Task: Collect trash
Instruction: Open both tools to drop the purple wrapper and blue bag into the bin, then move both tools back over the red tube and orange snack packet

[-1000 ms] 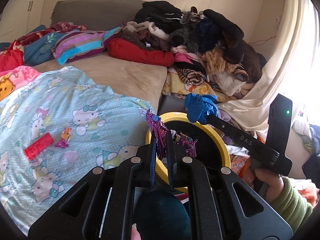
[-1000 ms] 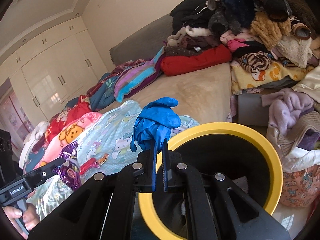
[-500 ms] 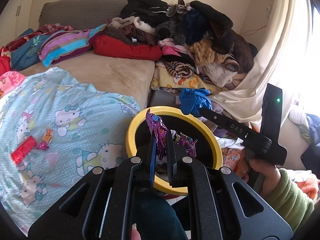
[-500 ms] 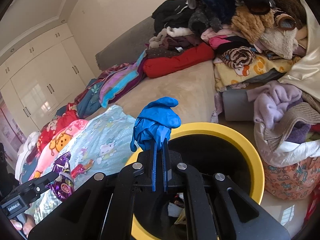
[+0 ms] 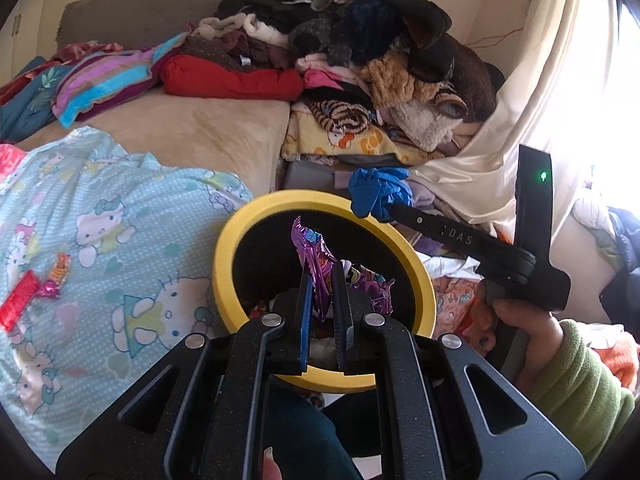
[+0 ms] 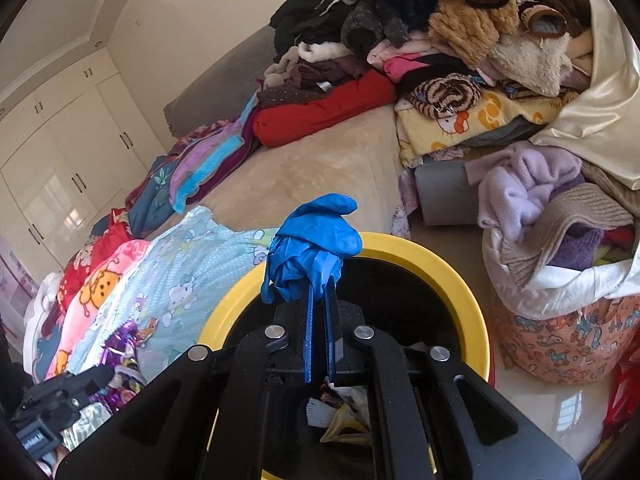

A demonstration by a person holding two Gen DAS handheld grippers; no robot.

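The left hand-held gripper (image 5: 322, 276) is clamped tight on a crinkled purple foil wrapper (image 5: 320, 264), held over the mouth of the round black bin with a yellow rim (image 5: 224, 256) beside the bed. The right hand-held gripper (image 6: 319, 292) pinches a crumpled blue rubber glove (image 6: 316, 248) above the same bin's far rim. A flat red wrapper (image 5: 18, 304) and a small orange-pink candy wrapper (image 5: 56, 276) lie on the pale blue cartoon-print blanket (image 5: 120, 240).

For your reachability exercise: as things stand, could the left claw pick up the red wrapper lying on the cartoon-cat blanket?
Probably not yet. The left claw is shut on a purple wrapper over the yellow bin; it must drop that first. Otherwise the red wrapper lies uncovered on the blanket, nothing blocking it.
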